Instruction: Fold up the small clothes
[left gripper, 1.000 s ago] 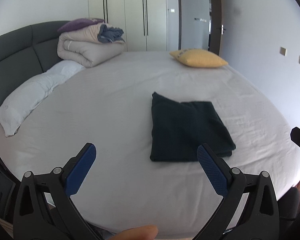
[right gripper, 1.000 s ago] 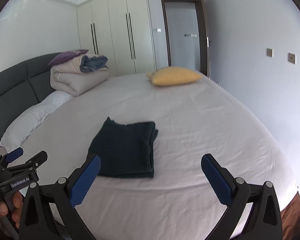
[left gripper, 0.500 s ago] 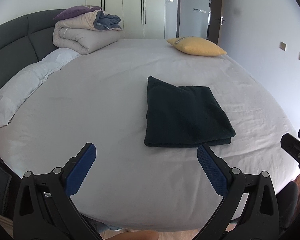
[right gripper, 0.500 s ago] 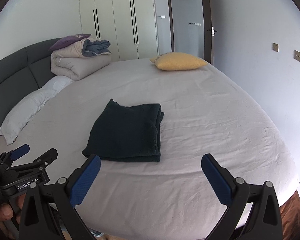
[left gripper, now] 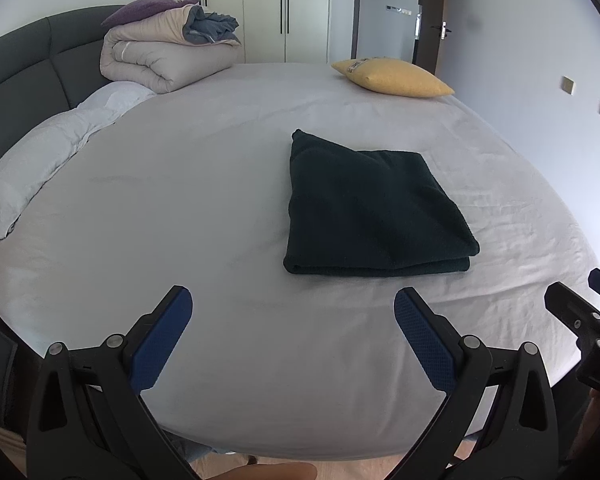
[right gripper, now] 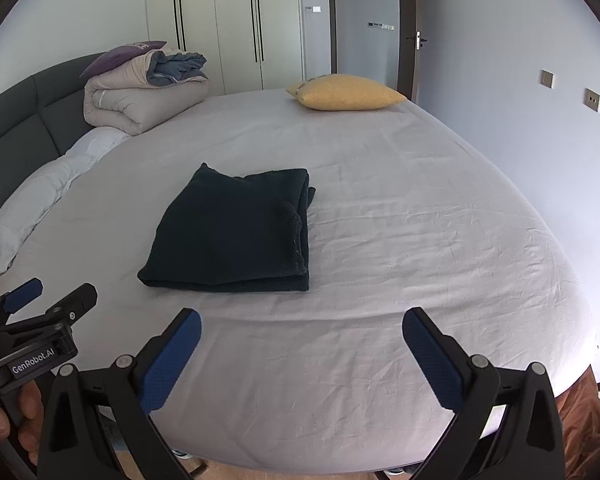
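Now | dark garment point(left gripper: 372, 204) | folded rectangle, layered edges | flat on bed point(left gripper: 180, 208)

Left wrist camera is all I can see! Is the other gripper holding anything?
Observer: No. The right gripper has its fingers wide apart and empty, above the near edge of the bed.
Operator: Is the dark cloth tidy on its right side?
Observer: Mostly. The dark cloth shows stacked loose edges there, and a small bit pokes out at the far corner.
Operator: Does my gripper have a name on it?
Observer: Yes. The side of the left gripper reads GenRobot.AI.
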Tool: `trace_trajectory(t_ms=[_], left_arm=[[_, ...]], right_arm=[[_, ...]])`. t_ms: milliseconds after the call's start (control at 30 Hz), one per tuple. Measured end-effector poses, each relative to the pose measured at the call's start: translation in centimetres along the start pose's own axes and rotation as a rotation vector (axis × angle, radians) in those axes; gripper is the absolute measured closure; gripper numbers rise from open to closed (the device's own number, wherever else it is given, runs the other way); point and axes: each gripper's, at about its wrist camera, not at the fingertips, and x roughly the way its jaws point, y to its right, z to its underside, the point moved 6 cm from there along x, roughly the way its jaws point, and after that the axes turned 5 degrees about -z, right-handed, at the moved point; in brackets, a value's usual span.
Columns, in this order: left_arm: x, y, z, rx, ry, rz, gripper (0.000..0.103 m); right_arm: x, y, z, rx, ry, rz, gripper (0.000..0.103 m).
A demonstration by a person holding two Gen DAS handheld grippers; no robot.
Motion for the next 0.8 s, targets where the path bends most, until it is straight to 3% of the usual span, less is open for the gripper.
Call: trace_trajectory(t_ms=[800], left_arm=[[0.84, 0.44, 0.61, 0.008, -0.005, 0.013, 0.000]], right_arm=[[0.66, 0.18, 0.64, 0.018, -0.025, -0.010, 0.000]])
